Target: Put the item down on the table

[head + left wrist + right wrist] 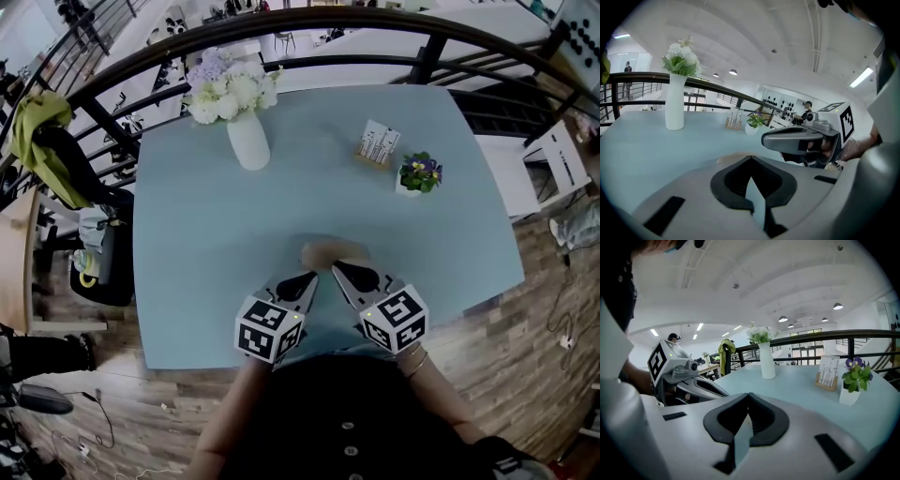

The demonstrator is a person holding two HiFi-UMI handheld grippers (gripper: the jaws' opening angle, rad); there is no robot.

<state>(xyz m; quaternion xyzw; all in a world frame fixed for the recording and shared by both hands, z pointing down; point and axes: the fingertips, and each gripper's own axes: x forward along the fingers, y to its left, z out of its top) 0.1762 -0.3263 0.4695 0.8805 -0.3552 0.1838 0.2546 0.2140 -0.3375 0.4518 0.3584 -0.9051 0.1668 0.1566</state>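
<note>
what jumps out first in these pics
The white vase of flowers stands at the far left of the blue table, with a card stand and a plant at the far right. Near the front edge, the left claw and right claw, both shut, point at a blurred tan item.

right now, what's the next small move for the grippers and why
Probably ease both grippers back toward the near edge. The tan item looks already down on the table, just past the tips of the left gripper and right gripper, and both show jaws together. Whether a tip touches it I cannot tell, so go slowly.
</note>
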